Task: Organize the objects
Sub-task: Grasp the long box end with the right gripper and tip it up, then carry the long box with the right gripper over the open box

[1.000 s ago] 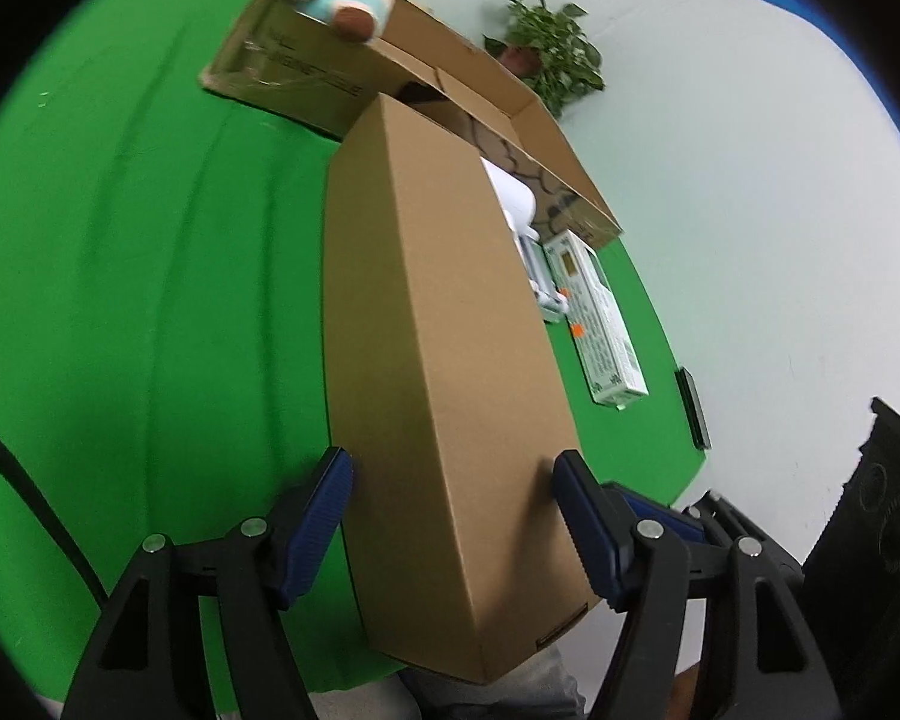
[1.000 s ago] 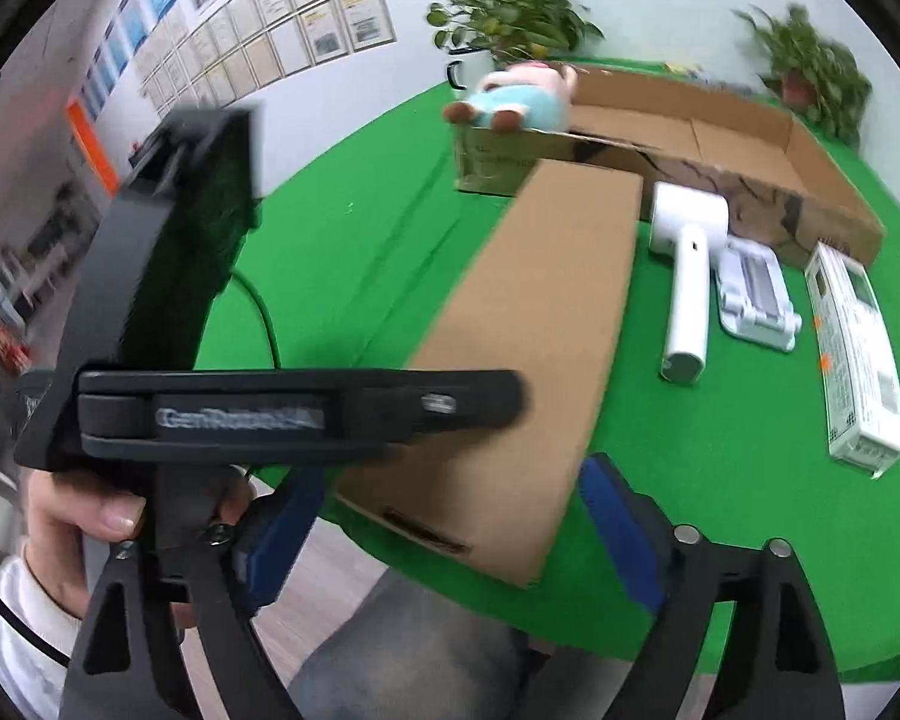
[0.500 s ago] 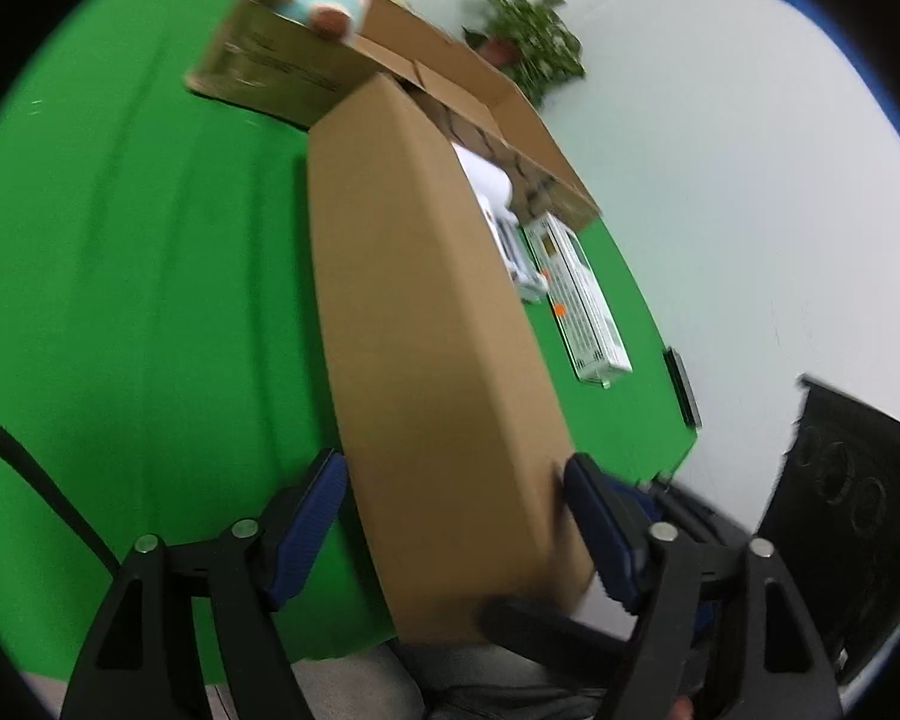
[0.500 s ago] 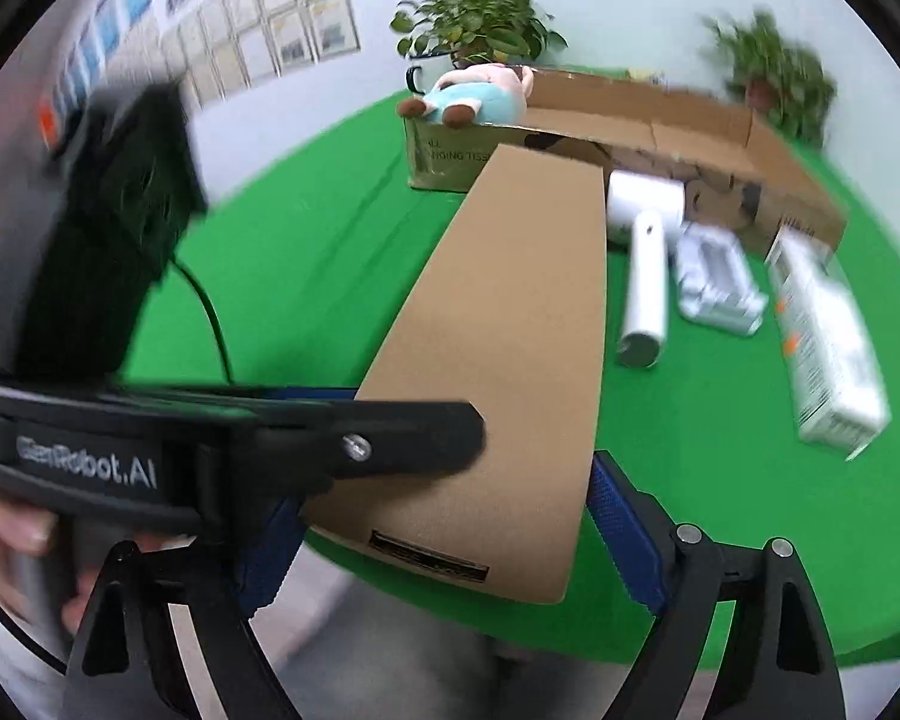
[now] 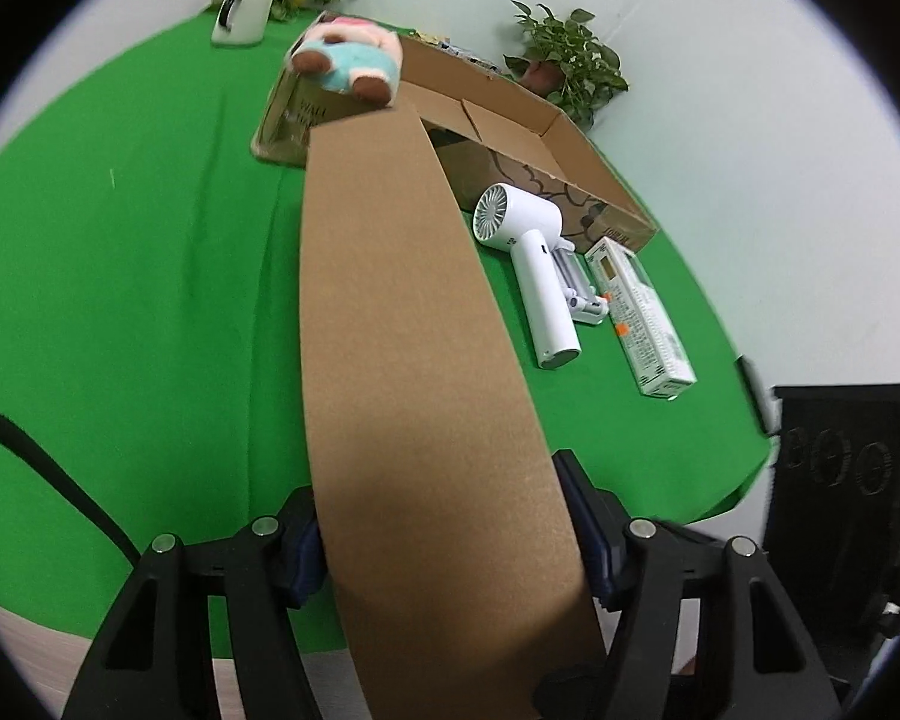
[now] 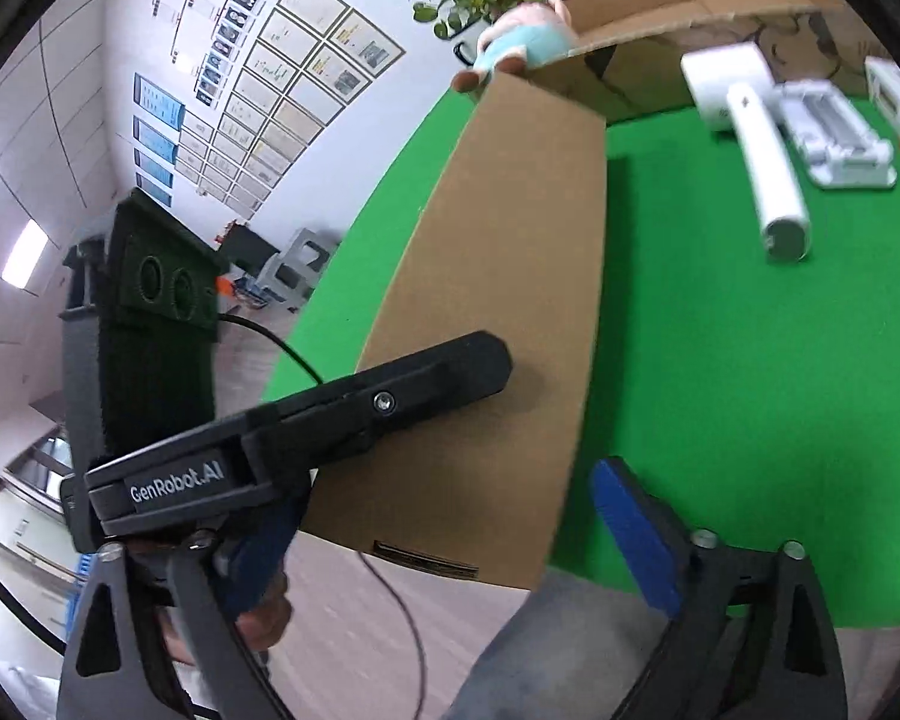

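A long brown cardboard box (image 5: 402, 300) lies on the green table (image 5: 120, 276), its near end past the table's front edge. My left gripper (image 5: 441, 534) straddles that near end. Its jaws are closing, and both blue pads (image 5: 576, 516) touch the box's sides. The right wrist view shows one black left finger (image 6: 438, 384) laid across the box (image 6: 510, 276). My right gripper (image 6: 444, 540) sits just in front of the box's end. Its jaws are opening, and the blue pad (image 6: 630, 534) stands off the box corner.
An open carton (image 5: 510, 120) with a plush toy (image 5: 348, 60) on its corner stands at the back. A white hair dryer (image 5: 528, 264), a white device (image 5: 576, 288) and a white packet (image 5: 642, 318) lie right of the long box. A cable (image 5: 42, 468) crosses the left.
The left pads have drawn in onto the box's sides, and the left view has tilted up to take in the hair dryer. The right gripper has rolled and spread wider.
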